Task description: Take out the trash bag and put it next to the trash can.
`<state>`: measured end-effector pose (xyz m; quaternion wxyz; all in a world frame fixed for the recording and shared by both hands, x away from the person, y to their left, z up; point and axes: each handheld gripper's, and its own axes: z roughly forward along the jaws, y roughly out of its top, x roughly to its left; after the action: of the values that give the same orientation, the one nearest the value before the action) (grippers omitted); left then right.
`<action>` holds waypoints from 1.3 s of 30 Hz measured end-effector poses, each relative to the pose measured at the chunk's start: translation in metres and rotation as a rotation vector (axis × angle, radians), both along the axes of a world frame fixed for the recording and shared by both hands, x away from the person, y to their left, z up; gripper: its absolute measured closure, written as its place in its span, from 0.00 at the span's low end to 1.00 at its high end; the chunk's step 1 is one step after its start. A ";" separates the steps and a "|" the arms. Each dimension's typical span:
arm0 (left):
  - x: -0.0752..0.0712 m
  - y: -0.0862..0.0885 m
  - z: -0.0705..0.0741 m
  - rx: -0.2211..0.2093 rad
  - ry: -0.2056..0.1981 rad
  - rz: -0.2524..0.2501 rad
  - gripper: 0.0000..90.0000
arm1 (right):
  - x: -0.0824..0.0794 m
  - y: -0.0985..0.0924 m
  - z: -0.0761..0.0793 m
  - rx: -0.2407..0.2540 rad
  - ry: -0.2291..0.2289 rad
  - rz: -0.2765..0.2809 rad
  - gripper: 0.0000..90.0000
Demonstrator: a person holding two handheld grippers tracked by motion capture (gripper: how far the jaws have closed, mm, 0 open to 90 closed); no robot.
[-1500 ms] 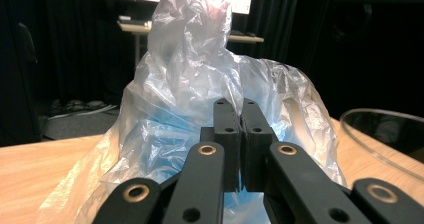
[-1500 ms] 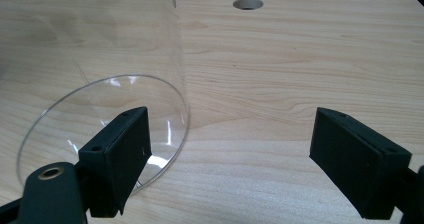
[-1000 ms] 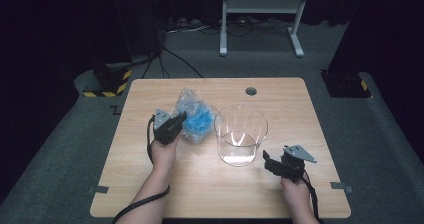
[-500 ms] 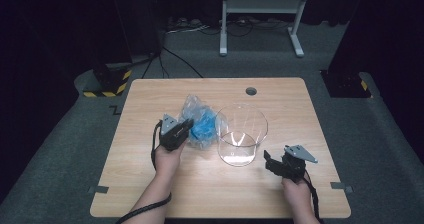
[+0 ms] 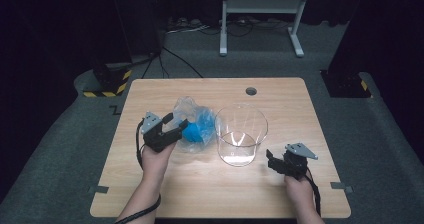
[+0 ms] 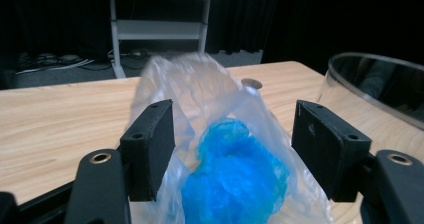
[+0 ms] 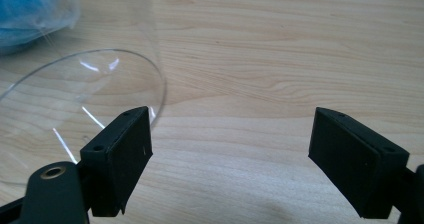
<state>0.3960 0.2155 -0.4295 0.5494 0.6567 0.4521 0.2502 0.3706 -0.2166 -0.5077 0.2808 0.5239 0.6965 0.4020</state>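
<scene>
The left gripper point(image 5: 175, 124) has just let go; its jaws, pinched on the clear plastic bag point(image 5: 192, 126) in both earlier pictures, have just been opening and now stand well apart, with the bag between them but neither pad pressing on it (the left gripper view shows the film loose, perhaps brushing the left pad, with a gap before the right one); the bag has also shifted since a second ago, from a spot apart from the glass bowl point(image 5: 241, 140) to one right beside its left wall. My reading is that the carry has stopped short: the bag lies on the desk point(image 5: 300, 104) next to the bowl, not inside it, so either a fresh grip is coming or this is where it was meant to be set down.

Going outward from the person: the right gripper point(image 5: 270, 160) hovers low near the front right of the bowl, its jaws wide and holding nothing, bare wood between them in the right gripper view; beyond the left gripper sits the bag with a crumpled blue wad point(image 6: 235, 179) inside; farther off, the cable hole point(image 5: 251, 91) near the desk's far edge.
</scene>
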 end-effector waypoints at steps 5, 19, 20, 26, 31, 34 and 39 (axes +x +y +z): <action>-0.012 0.004 0.001 0.115 0.022 0.020 0.27 | 0.007 -0.004 -0.004 -0.004 0.034 -0.021 0.19; -0.040 0.028 -0.067 0.295 0.379 0.035 0.17 | 0.017 0.006 -0.015 -0.050 0.125 0.044 0.20; -0.040 0.028 -0.067 0.295 0.379 0.035 0.17 | 0.017 0.006 -0.015 -0.050 0.125 0.044 0.20; -0.037 0.026 -0.090 0.402 0.454 0.059 0.14 | 0.019 0.009 -0.016 -0.069 0.154 0.063 0.20; -0.032 0.022 -0.097 0.380 0.420 0.043 0.00 | 0.019 0.012 -0.017 -0.093 0.176 0.066 0.20; -0.032 0.021 -0.098 0.378 0.419 0.046 0.00 | 0.019 0.013 -0.017 -0.101 0.175 0.065 0.20; -0.033 0.021 -0.098 0.379 0.418 0.042 0.00 | 0.018 0.016 -0.017 -0.106 0.179 0.046 0.19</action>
<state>0.3632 0.2370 -0.5270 0.3065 0.7753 0.5144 0.2009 0.3887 -0.2002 -0.5249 0.2354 0.5260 0.7508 0.3227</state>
